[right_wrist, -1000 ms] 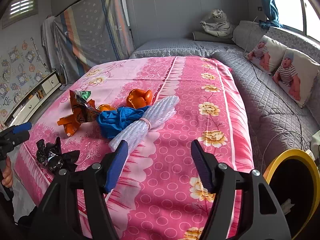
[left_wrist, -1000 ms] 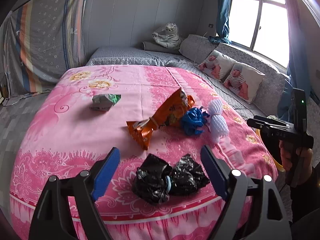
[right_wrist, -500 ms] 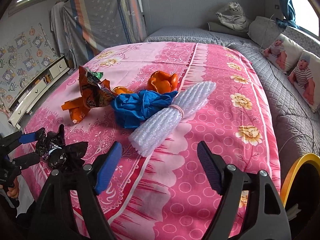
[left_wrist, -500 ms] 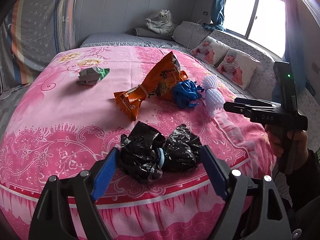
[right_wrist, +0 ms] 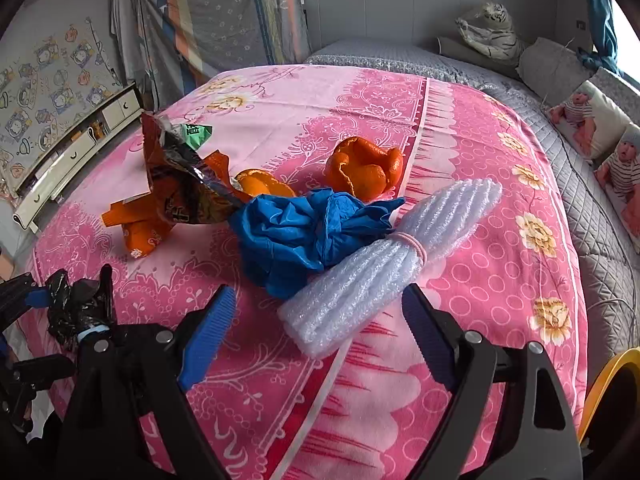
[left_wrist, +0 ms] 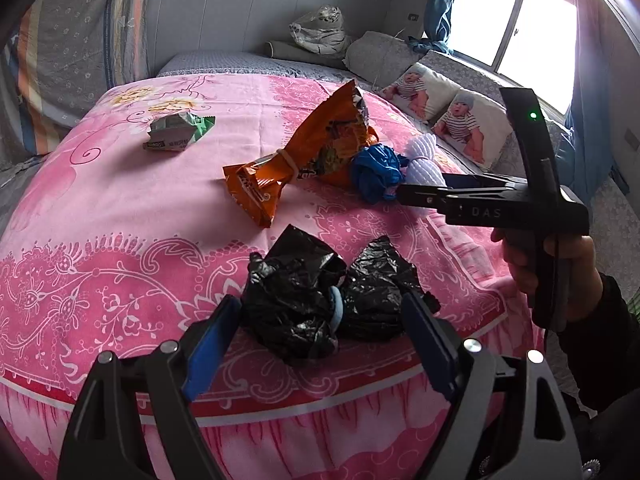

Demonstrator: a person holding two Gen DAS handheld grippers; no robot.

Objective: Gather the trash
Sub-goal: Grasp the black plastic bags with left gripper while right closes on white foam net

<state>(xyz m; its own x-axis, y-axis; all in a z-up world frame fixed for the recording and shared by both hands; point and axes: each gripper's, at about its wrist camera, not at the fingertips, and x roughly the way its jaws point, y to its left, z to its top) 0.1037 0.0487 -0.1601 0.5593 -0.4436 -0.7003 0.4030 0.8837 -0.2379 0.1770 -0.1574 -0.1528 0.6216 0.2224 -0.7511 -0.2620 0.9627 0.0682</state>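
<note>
— Pink sheet on the bed (left_wrist: pixel 120 208), and trash all over it. What is my left claw (left_wrist: pixel 320 332) doing?

— Your left claw is open wide. The black bag (left_wrist: pixel 320 300) sits right between its two blue fingers (left_wrist: pixel 212 344), at the near edge of the bed. I cannot tell if the fingers touch it.

— And my right claw (right_wrist: pixel 316 328)?

— Open wide too. The white foam roll (right_wrist: pixel 384 264) lies on the bed with its near end between the fingers, not pinched. A pink band goes around its middle.

— What is beside the roll?

— A blue bag (right_wrist: pixel 304 232), all scrunched up, touching the roll on its left side. Behind it I see orange peel (right_wrist: pixel 364 170) and a second bit of peel (right_wrist: pixel 264 184). The orange chip bag (left_wrist: pixel 304 156) is tied with a rubber band and leans up, just left of the blue bag.

— Anything more?

— A small green and white wrapper (left_wrist: pixel 176 136) lies alone, well apart from the rest, toward the far left of the bed. From the left camera I see your right hand (left_wrist: pixel 548 268) holding its claw over the right edge of the bed. A yellow bin (right_wrist: pixel 612 400) peeks in low on the right side of the bed.
</note>
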